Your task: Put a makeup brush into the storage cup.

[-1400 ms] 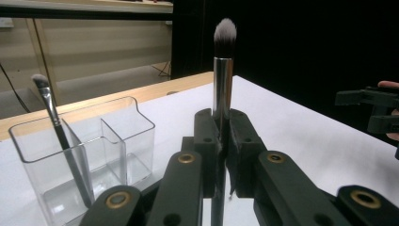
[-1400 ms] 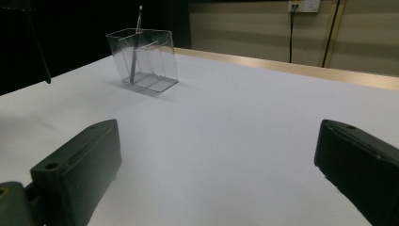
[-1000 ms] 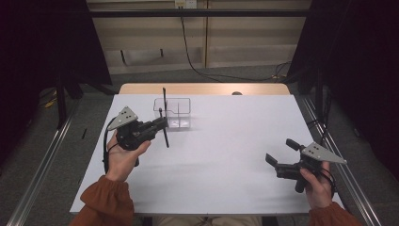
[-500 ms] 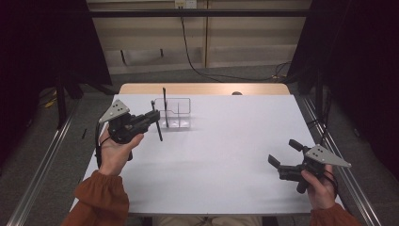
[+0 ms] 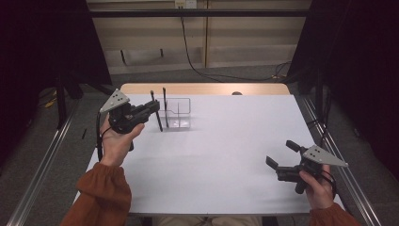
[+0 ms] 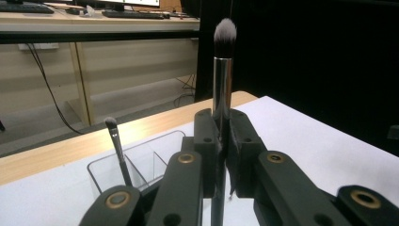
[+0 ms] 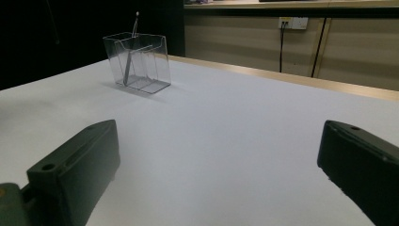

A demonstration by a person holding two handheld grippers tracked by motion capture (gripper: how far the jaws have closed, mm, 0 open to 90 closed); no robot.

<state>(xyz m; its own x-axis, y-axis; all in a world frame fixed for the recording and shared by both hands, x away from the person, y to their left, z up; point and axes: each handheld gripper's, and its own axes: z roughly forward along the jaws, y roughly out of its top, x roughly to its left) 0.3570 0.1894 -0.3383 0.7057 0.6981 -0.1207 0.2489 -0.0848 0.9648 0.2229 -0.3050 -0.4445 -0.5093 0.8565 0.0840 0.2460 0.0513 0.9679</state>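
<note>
My left gripper [image 5: 155, 108] is shut on a black makeup brush [image 5: 159, 123], held roughly upright above the white table just left of a clear acrylic holder [image 5: 181, 112]. In the left gripper view the jaws [image 6: 221, 129] clamp the brush's silver ferrule [image 6: 221, 84], with the grey-white bristle tip pointing up. A second, thinner brush [image 5: 165, 101] stands inside the holder [image 6: 149, 160], also seen in the left gripper view [image 6: 118, 148]. My right gripper [image 5: 281, 153] hovers open near the table's front right, nothing between its jaws [image 7: 216, 150]. Far off in the right gripper view stands the holder [image 7: 143, 63].
The white table [image 5: 221, 141] stretches between the two hands. A wooden strip [image 5: 211, 89] runs along its far edge, metal rails flank both sides, and a cable [image 5: 193, 52] hangs down the back wall. Dark curtains close off left and right.
The left hand has lifted and drifted left and farther back with the brush clamped in it. The right hand has stayed about where it was.
</note>
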